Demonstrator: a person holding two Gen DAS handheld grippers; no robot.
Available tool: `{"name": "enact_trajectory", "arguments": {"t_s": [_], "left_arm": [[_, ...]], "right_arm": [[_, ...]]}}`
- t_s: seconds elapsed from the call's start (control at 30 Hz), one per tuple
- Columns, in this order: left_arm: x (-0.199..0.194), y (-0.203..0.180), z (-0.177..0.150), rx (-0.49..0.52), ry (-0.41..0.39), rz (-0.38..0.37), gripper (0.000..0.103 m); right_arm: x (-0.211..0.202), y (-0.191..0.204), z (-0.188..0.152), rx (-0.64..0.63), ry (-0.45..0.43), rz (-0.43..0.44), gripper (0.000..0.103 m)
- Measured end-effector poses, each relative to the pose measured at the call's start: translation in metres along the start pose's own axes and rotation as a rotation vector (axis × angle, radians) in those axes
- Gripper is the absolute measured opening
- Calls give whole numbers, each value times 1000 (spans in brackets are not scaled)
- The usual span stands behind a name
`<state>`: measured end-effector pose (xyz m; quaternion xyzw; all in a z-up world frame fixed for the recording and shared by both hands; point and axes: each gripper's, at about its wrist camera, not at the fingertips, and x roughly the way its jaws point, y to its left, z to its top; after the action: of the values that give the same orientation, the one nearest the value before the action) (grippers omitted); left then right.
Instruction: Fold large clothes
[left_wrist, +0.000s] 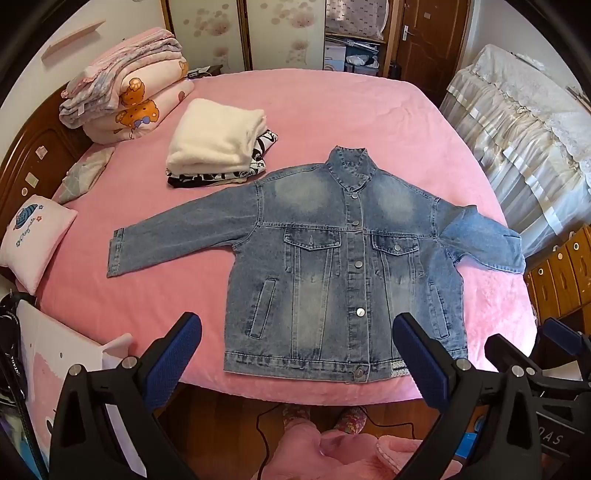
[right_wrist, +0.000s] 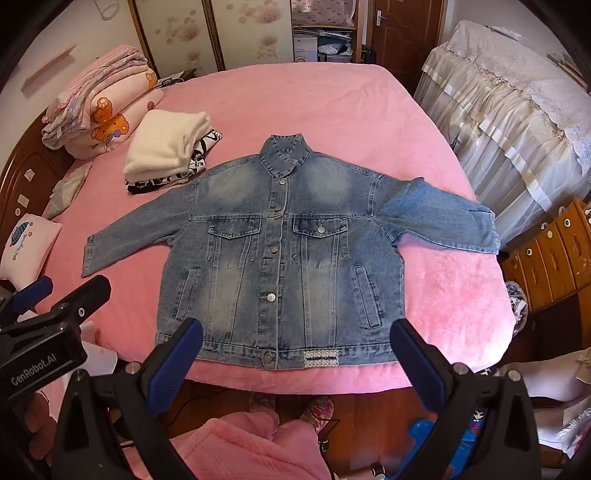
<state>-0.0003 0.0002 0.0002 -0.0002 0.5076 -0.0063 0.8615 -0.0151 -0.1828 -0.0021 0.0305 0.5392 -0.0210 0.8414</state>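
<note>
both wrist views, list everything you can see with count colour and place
denim jacket: 1, faded blue, spread flat and buttoned at the near edge of the bed, sleeves out to both sides
bed cover: 1, pink, under everything
folded clothes pile: 1 stack, cream on top of black-and-white pieces, beyond the jacket's left sleeve
folded quilts: 1 stack, pink with bear print, far left by the headboard
small pillow: 1, pink and white, left edge of the bed
covered furniture: 1, white lace cloth, right of the bed
wooden drawers: 1 unit, brown, right
left gripper: 1, black with blue pads, open, above the jacket hem
right gripper: 1, black with blue pads, open, above the hem
</note>
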Motion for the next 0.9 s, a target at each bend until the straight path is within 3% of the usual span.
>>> {"name": "enact_trajectory", "arguments": {"t_s": [0.9], "left_arm": [[-11,-1,-11,-27,7,-23,102]], "right_arm": [[2,-5,-6,4,10,13,102]]}}
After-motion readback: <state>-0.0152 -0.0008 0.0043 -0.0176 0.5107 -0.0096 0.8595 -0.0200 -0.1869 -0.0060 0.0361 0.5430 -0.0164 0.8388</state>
